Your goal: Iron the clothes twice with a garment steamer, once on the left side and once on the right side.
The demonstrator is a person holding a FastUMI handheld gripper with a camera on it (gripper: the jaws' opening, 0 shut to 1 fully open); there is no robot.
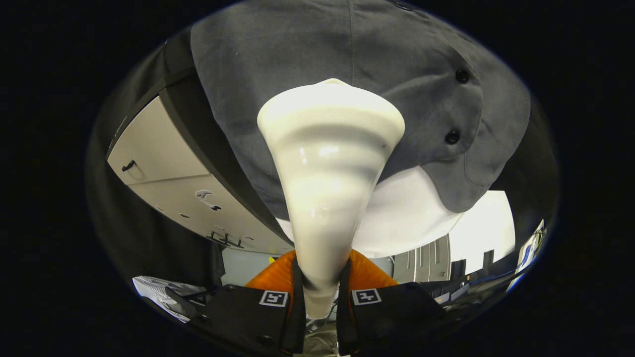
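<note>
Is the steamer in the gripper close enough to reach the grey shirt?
Probably yes. The gripper is shut on the steamer, whose wide head sits right up against the grey shirt, with nothing between them.

One steamer (330, 163), one grey garment (347, 64), two visible buttons (462, 76).

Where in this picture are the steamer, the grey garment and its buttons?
steamer (327, 163): gripper view, middle of its cream flared head, handle clamped between the gripper (320, 297) fingers.
grey garment (297, 59): gripper view, plain cloth beyond the steamer head.
buttons (452, 137): gripper view, the lower dark button.
</note>
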